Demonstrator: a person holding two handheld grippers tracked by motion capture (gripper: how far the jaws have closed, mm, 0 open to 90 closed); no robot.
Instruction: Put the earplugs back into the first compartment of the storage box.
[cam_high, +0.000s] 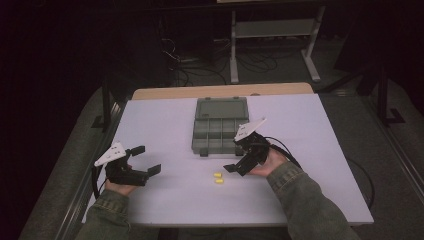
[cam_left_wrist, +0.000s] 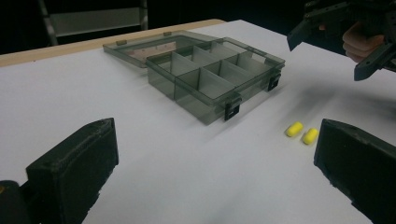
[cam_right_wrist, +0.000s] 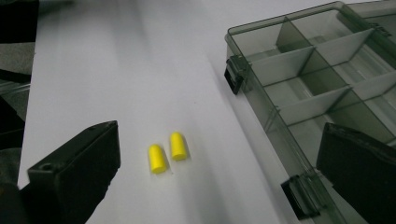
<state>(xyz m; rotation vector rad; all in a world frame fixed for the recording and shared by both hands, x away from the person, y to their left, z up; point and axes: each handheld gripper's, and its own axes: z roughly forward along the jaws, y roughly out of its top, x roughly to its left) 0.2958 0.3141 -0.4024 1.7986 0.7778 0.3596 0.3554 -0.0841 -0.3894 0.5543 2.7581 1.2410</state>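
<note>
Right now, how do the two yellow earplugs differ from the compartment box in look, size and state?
The two yellow earplugs are bright, opaque and rounded; the compartment box is smoky, see-through and rectangular. The earplugs are tiny, far smaller than the box. The earplugs lie loose, side by side; the box stands open, its lid folded back, dividers showing and its compartments looking empty. Both rest on the white table, untouched by either claw.

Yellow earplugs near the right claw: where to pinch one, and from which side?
Judging by pose: take the outer earplug across its short barrel, from above. It lies flat, with the other earplug close alongside. The right claw is open nearby.
</note>
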